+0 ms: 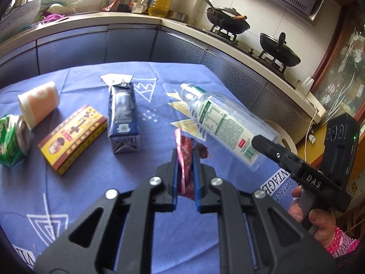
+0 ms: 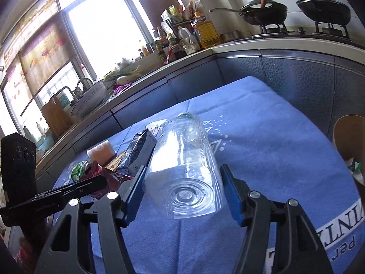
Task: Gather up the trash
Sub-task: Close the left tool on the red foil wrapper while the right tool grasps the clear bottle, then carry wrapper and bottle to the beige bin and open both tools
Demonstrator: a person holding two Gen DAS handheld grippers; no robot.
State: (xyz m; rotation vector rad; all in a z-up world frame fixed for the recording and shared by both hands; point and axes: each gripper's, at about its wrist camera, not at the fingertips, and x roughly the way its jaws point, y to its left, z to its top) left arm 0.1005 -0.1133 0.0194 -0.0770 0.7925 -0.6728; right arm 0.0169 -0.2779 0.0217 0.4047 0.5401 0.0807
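My left gripper [image 1: 185,157] is shut on a red snack wrapper [image 1: 183,159] and holds it just above the blue tablecloth [image 1: 91,194]. My right gripper [image 2: 182,171] is shut on a clear plastic bottle [image 2: 184,166] by its base and holds it lifted, neck pointing away. The bottle [image 1: 223,123] and the right gripper [image 1: 273,150] also show in the left wrist view. A paper cup [image 1: 38,105], a green can [image 1: 13,141], a yellow box [image 1: 73,137] and a dark blue carton [image 1: 123,118] lie on the cloth.
A brown paper bag [image 2: 349,141] stands at the table's right edge. Kitchen counter [image 1: 114,20] with bottles curves behind the table. Two black woks [image 1: 228,20] sit on the stove. A white chair back [image 1: 285,137] is beyond the table's right side.
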